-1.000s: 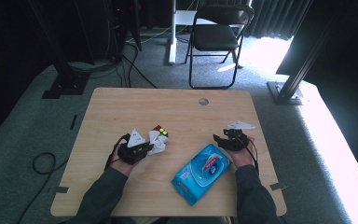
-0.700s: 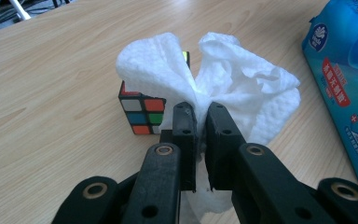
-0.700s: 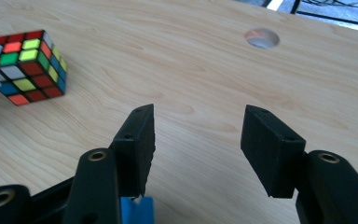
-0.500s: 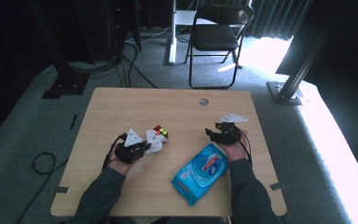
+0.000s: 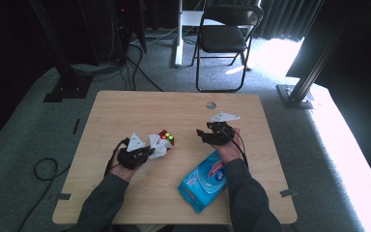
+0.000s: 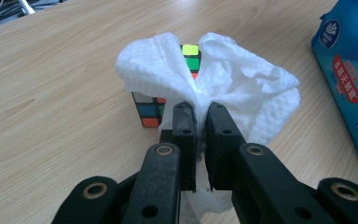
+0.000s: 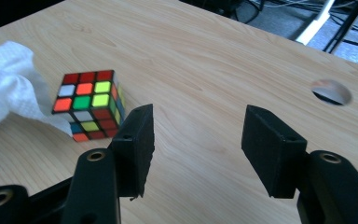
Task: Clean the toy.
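Change since earlier frame: right gripper [image 5: 211, 134] has travelled left across the table [image 5: 125, 108], from the right edge toward the centre; it now sits above the upper end of the blue wipes pack [image 5: 204, 180]. Left gripper [image 5: 142, 153] has held its place with the wipe.

Work in hand: I judge this to be wiping the puzzle cube [image 5: 166, 137] with the white wipe [image 5: 157, 146].

Progress, done: one wipe is out of the pack and gripped. It is brought up against the cube; in the left gripper view the wipe [image 6: 223, 79] drapes over the near face of the cube [image 6: 150, 108], touching it.

Progress, left: cube is not yet steadied by the second tool. I see no sign of how much of the cube has been wiped; I cannot tell.

Left fingers: jaws nearly closed, with a narrow slit between the pads [image 6: 184, 122]. They pinch a bunched fold of the wipe; loose ends fan out above and below the pinch.

Right fingers: jaws spread wide in the right gripper view, pads [image 7: 137, 132] clear of everything. They grip nothing and touch nothing; bare table shows between them.

Cube location: left of table centre, flat on the wood, just ahead of the left gripper. In the right gripper view the cube [image 7: 90, 103] lies left of the jaw line, near but apart.

Next move, my judgement: I bring the right gripper further left to brace the cube.
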A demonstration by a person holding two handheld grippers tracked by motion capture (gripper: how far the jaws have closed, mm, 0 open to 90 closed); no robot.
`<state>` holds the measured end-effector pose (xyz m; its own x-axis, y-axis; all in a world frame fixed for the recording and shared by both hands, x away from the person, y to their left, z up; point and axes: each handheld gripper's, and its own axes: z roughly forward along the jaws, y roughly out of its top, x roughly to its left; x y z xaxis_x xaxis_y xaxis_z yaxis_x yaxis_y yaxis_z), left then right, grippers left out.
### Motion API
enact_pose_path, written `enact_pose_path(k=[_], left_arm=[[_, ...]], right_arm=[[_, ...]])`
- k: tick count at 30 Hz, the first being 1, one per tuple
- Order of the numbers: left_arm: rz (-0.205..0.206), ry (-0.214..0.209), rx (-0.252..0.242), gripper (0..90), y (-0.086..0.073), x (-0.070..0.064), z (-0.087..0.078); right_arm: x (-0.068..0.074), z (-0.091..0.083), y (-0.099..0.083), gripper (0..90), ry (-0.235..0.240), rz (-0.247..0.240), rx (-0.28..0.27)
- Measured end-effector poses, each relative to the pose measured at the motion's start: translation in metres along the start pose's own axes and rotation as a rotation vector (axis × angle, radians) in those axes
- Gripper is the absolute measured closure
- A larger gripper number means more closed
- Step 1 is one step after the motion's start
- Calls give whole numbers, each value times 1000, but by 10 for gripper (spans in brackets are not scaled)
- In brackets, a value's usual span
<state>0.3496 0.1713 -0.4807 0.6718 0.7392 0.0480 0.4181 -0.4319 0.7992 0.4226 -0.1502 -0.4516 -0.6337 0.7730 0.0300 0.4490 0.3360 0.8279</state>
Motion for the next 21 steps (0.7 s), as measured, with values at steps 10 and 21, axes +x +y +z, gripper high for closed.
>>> enact_pose_path(k=[10,21], left_arm=[[-7,4,-3,838,-1,2,-1],[-25,25,-14,838,-2,9,-7]], right_arm=[[15,30,7,441,60,-19,0],[40,52,13,425,119,-46,3]])
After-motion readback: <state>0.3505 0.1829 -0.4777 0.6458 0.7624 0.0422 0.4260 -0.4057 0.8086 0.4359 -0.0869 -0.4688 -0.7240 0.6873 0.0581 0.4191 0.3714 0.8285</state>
